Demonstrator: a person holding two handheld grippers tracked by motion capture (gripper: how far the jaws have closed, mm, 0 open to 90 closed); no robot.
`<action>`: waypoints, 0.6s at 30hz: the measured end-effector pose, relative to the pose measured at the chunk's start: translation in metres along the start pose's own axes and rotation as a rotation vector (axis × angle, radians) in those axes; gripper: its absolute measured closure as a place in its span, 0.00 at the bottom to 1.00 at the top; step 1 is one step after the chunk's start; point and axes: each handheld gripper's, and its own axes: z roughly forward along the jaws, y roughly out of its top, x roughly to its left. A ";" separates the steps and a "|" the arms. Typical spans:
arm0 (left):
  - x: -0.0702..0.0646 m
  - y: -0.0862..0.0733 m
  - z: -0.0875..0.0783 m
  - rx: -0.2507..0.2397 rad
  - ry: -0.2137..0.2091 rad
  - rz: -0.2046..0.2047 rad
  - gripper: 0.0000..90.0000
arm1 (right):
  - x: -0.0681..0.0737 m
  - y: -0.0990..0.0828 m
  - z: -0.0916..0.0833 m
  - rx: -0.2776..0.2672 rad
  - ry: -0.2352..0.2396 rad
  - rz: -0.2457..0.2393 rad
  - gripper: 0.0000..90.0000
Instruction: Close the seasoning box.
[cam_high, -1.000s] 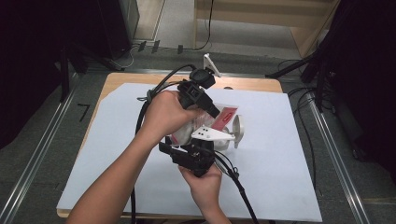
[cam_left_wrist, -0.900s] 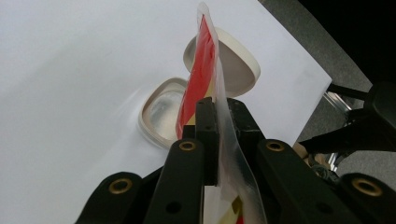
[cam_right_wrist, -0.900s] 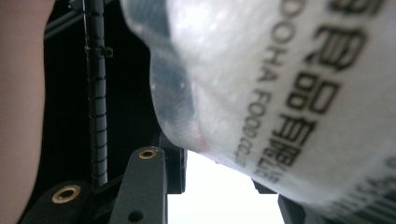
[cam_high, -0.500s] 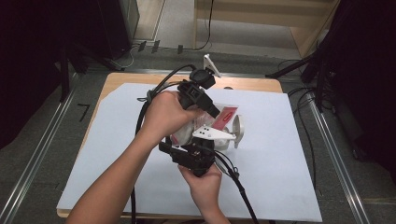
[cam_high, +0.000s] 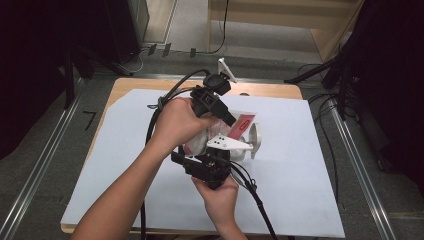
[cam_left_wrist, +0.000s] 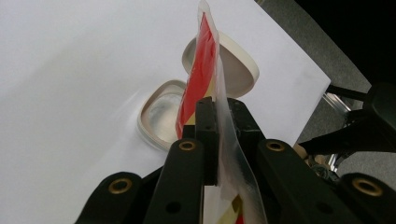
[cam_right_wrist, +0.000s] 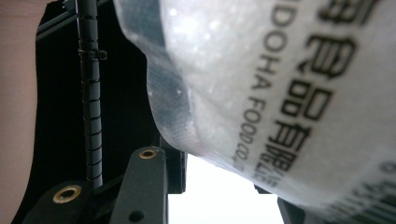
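A clear plastic bag (cam_high: 243, 125) with a red label and white granules inside hangs between both grippers above the table. My left gripper (cam_high: 231, 121) reaches in from the upper left and is shut on the bag's flat top edge (cam_left_wrist: 201, 65). From below, my right gripper (cam_high: 216, 151) is shut on the bag's full lower part (cam_right_wrist: 261, 93), whose black print shows close up. Just beyond the bag, a small white container (cam_left_wrist: 161, 114) stands on the sheet with its hinged lid (cam_left_wrist: 236, 65) open.
A white sheet (cam_high: 310, 165) covers the wooden table (cam_high: 135, 85). A small white object (cam_high: 227, 69) stands at the far edge. Black cables (cam_high: 255, 200) trail from both grippers toward the near edge. Metal rails run along both sides of the table.
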 end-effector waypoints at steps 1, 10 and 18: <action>0.000 0.000 0.000 0.001 0.000 0.000 0.95 | 0.000 0.000 0.000 0.000 0.000 0.000 0.71; 0.000 0.000 0.004 -0.005 -0.004 0.000 0.94 | -0.003 -0.002 0.000 0.001 -0.006 0.003 0.71; -0.002 -0.002 0.000 -0.009 0.004 0.008 0.94 | -0.001 -0.001 0.000 0.004 -0.005 -0.001 0.71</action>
